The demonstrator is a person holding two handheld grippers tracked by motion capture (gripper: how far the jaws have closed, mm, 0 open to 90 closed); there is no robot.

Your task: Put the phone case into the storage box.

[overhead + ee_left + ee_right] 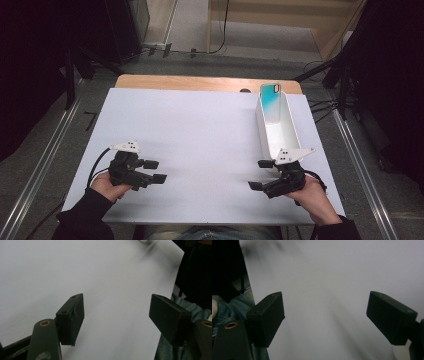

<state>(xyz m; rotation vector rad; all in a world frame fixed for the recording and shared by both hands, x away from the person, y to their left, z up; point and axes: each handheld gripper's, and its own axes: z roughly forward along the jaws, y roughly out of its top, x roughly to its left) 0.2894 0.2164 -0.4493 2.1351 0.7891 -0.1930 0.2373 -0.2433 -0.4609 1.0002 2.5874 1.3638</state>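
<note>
The phone is standing on its end inside the white box, at the box's far end. It is leaning on the box wall, and its blue-green back is poking up over the rim. The box is sitting along the right edge of the bench, and its far end is reaching close to the far right corner.

The right claw is hanging just over the bench near the front right corner, right beside the near end of the box. Its jaws are standing wide apart and nothing is between them; in the right gripper view there is just bare white sheet under them. It is pointing toward the middle of the bench, not at the phone.

The left claw is waiting near the front left corner, well apart from the box. Its jaws are apart too and are holding nothing, as the left gripper view is showing.

What could go wrong, I think: the box looks light and narrow. If the right claw is bumping its wall while reaching in, the box could be sliding toward the edge or tipping. The phone looks smooth and thin, so a pinch near its top could be letting it slip and fall over.
</note>
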